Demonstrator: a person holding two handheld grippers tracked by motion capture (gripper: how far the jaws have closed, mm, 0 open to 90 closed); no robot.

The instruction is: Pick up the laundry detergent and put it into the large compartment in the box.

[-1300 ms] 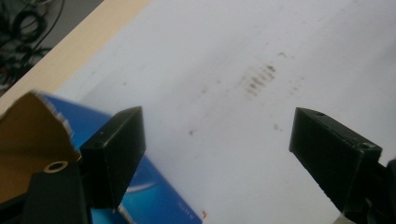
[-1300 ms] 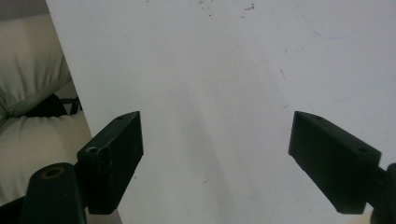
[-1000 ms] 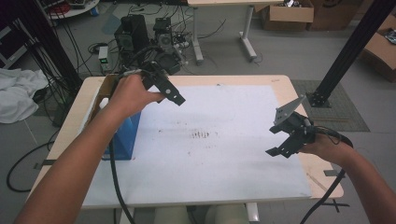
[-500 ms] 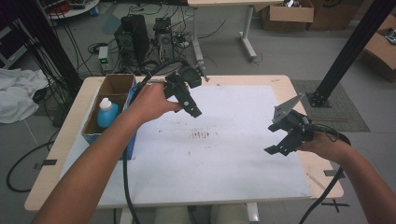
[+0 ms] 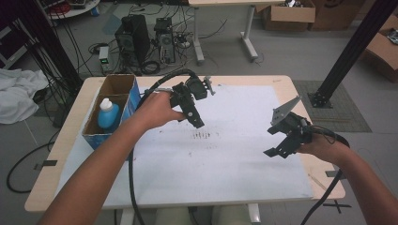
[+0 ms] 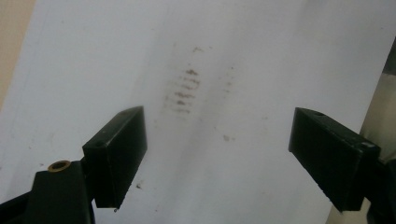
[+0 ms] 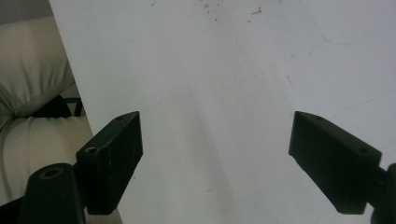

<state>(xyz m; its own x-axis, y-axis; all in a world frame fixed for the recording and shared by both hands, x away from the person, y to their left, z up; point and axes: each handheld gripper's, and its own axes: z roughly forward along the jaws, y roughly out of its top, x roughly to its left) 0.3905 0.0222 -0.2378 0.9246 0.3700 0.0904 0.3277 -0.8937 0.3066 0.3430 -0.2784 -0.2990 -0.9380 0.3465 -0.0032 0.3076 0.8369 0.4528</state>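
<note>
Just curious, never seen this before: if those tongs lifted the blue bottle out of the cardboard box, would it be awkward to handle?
The blue bottle looks like smooth plastic, so probably slippery. It stands upright, so it might tip. The cardboard box walls hem it in, likely crowding a grab.

1. The high view looks forward and down from above the person's side, taking in the whole table [image 5: 70, 154] from afar.
2. The left gripper view looks down closely between its jaws at the sheet's [image 6: 233, 177] smudges [image 6: 184, 91], shared with the high view.
3. The right gripper view looks closely past its jaws at the sheet's near edge.
</note>
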